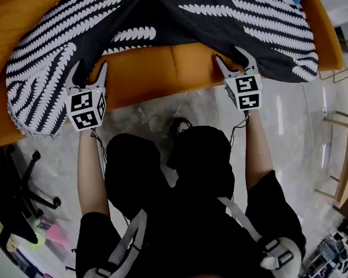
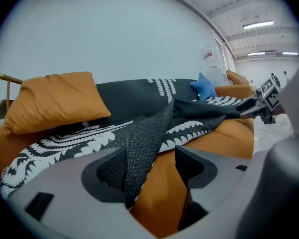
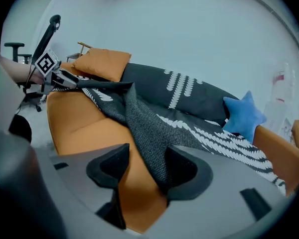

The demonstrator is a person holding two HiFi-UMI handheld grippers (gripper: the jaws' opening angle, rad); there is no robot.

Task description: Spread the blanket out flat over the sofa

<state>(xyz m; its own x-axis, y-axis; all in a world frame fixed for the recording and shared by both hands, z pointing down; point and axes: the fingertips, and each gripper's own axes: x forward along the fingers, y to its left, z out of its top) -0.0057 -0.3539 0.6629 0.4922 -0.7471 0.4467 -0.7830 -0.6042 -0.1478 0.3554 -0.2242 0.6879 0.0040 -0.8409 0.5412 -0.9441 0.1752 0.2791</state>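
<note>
A black blanket (image 1: 162, 10) with white leaf patterns lies bunched over the orange sofa (image 1: 162, 68). Its front edge is pulled back in the middle, baring the seat front. My left gripper (image 1: 90, 68) is at the blanket's front left edge. Seen from the left gripper view, the left gripper (image 2: 150, 158) has its jaws apart, with a blanket fold (image 2: 139, 143) resting against the left jaw. My right gripper (image 1: 231, 55) is at the front right edge. Its own view shows the right gripper (image 3: 145, 161) also apart, the blanket (image 3: 154, 138) against its right jaw and sofa showing in the gap.
An orange cushion (image 1: 17, 10) sits at the sofa's left end and a blue star cushion (image 3: 241, 114) at the right end. A black office chair (image 1: 23, 198) stands on the floor at lower left. Wooden furniture (image 1: 342, 155) is to the right.
</note>
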